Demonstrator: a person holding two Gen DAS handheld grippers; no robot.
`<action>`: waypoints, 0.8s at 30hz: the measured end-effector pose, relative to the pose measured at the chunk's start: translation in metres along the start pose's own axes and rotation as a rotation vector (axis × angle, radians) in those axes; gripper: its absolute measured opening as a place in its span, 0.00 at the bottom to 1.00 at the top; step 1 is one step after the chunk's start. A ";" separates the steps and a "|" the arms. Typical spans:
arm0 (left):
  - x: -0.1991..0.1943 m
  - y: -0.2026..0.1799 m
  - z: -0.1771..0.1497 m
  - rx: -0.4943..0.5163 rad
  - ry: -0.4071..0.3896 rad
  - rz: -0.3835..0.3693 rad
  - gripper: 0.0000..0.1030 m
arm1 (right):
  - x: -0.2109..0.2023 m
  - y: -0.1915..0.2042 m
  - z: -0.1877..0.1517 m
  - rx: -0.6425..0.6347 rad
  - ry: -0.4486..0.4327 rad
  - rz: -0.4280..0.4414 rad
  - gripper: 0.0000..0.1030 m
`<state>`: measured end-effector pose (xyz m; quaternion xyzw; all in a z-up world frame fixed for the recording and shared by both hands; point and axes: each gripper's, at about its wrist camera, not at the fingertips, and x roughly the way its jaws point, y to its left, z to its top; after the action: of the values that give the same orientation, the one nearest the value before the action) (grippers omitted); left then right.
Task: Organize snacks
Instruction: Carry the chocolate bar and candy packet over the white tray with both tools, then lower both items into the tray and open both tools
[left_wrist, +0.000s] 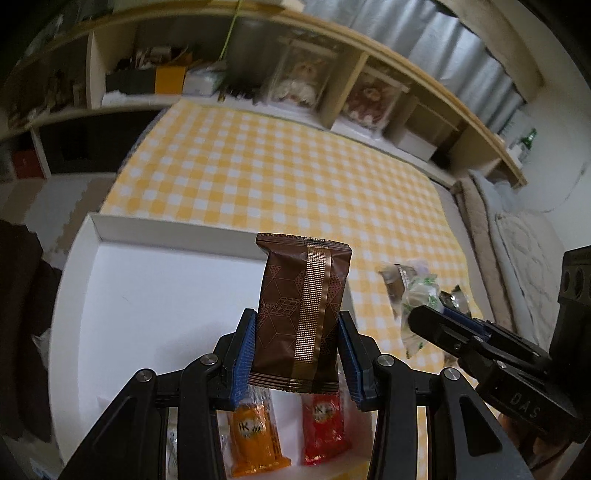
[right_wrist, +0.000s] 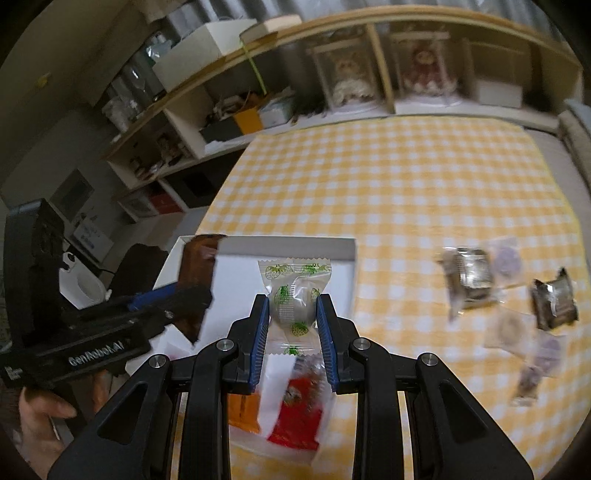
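My left gripper (left_wrist: 297, 343) is shut on a brown snack packet with a gold stripe (left_wrist: 301, 314), held above the white tray (left_wrist: 155, 295). My right gripper (right_wrist: 291, 314) is shut on a clear strawberry-print candy packet (right_wrist: 293, 295), held over the tray (right_wrist: 343, 258). An orange packet (left_wrist: 255, 439) and a red packet (left_wrist: 325, 428) lie in the tray's near end. The right gripper with its candy also shows in the left wrist view (left_wrist: 424, 314); the left gripper with the brown packet shows in the right wrist view (right_wrist: 177, 295).
A yellow-checked cloth (right_wrist: 388, 184) covers the table. Several loose wrapped snacks (right_wrist: 469, 280) lie on it to the right of the tray. A wooden shelf unit (left_wrist: 351, 74) with boxes and dolls runs along the far side.
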<state>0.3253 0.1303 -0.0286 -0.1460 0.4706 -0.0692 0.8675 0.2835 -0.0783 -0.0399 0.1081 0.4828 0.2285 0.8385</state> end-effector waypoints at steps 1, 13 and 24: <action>0.008 0.004 0.003 -0.007 0.011 0.000 0.41 | 0.006 0.001 0.001 -0.001 0.008 -0.001 0.26; 0.088 0.036 0.020 -0.103 0.107 -0.021 0.41 | 0.080 -0.022 0.002 0.063 0.143 -0.005 0.26; 0.090 0.030 0.018 -0.089 0.123 0.042 0.61 | 0.085 -0.042 0.003 0.110 0.165 -0.001 0.29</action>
<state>0.3887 0.1388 -0.1006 -0.1698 0.5285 -0.0387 0.8309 0.3344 -0.0736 -0.1195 0.1346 0.5623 0.2093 0.7886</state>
